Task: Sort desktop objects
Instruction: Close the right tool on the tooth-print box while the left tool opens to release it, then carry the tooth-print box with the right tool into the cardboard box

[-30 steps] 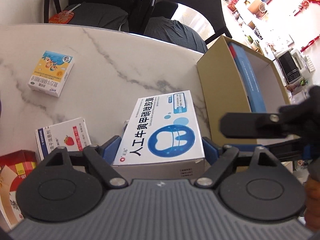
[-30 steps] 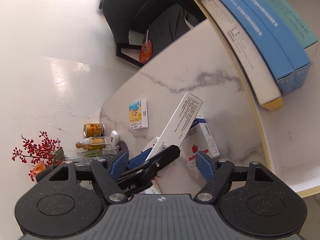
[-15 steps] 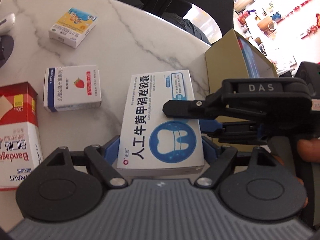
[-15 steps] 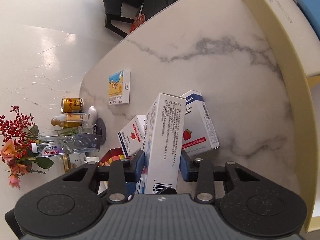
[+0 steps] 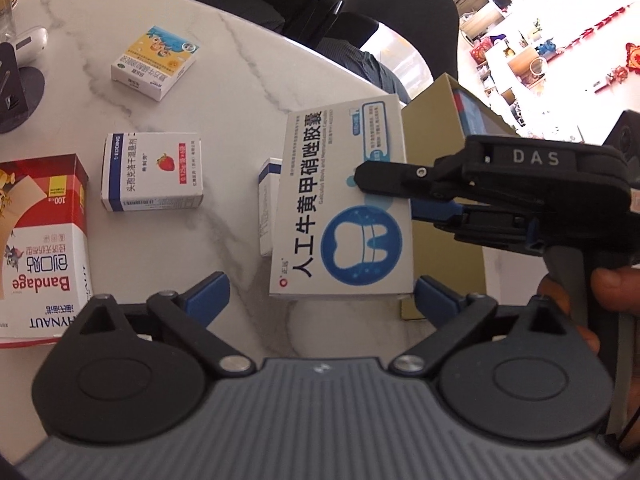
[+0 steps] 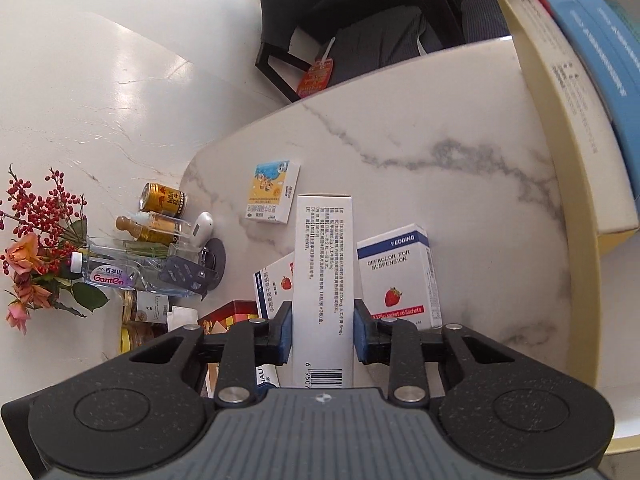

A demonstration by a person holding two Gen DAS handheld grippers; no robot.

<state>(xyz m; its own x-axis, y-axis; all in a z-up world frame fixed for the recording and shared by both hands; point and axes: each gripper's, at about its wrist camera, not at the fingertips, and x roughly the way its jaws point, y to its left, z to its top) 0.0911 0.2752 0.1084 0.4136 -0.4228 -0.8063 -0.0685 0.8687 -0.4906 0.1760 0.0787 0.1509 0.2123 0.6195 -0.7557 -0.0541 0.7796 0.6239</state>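
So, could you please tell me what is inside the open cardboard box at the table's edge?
Inside the cardboard box, flat packs stand side by side on edge: a white one and blue ones. Their lower parts and the box floor are hidden.

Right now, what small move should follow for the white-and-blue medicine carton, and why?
Probably carry the carton toward the open tan cardboard box: the right gripper has just closed on it, and the left gripper has just opened, pads clear of it.
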